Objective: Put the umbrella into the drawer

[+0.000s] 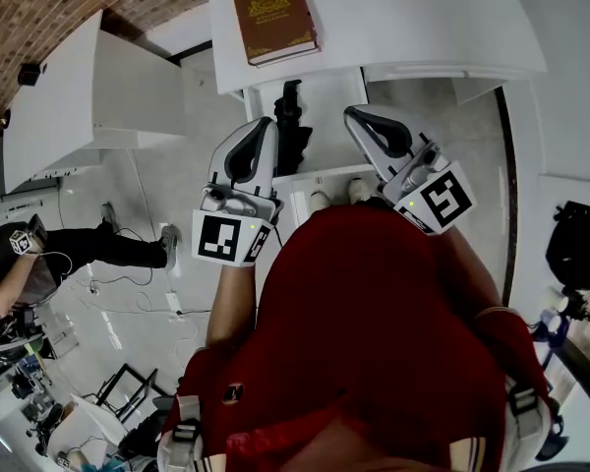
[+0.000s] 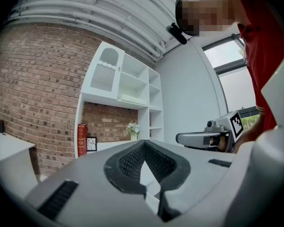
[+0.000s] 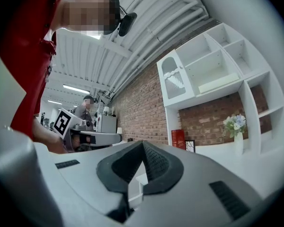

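Note:
A black folded umbrella (image 1: 292, 126) lies lengthwise in the open white drawer (image 1: 320, 178) under the desk, seen in the head view. My left gripper (image 1: 265, 124) hovers just left of the umbrella, and my right gripper (image 1: 354, 116) is just right of it. Both point level and away from me. In the left gripper view the left gripper (image 2: 144, 143) is shut with nothing between its jaws. The right gripper view shows the right gripper (image 3: 143, 143) shut and empty too. Neither touches the umbrella.
A brown book (image 1: 274, 20) lies on the white desk (image 1: 423, 18) above the drawer. A white shelf unit (image 2: 128, 98) with a red book (image 2: 82, 139) and a flower vase (image 3: 237, 134) stands against the brick wall. A second white table (image 1: 69, 106) is at left, with a person (image 1: 39, 259) nearby.

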### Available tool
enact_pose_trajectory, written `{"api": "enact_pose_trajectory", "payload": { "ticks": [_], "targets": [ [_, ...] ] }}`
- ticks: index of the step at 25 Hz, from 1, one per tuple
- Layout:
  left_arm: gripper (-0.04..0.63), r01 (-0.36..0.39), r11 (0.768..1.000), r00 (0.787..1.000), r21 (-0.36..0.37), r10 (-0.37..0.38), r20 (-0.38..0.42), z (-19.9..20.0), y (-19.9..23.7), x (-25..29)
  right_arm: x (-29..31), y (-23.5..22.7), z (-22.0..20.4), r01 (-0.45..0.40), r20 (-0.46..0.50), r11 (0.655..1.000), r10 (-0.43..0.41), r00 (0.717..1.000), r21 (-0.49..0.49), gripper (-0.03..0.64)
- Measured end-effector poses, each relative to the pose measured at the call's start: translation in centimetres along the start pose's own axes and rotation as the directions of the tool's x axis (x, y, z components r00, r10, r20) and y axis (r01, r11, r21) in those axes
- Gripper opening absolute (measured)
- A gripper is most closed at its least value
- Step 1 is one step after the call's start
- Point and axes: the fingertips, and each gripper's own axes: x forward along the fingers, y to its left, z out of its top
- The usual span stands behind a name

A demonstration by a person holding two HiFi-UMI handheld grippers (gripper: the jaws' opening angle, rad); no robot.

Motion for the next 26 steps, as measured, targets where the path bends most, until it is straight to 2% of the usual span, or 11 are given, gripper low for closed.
{"api": "enact_pose_trajectory", "payload": {
  "ticks": [26],
  "targets": [
    [0.006,0.037,0.998,0.999,-0.044,-0.035,0.030,-0.8,0.2,-1.0,-0.2,1.3,0.3,0.047,-0.015,0.999,-0.047,0.999,-0.008,-0.002]
  ]
}}
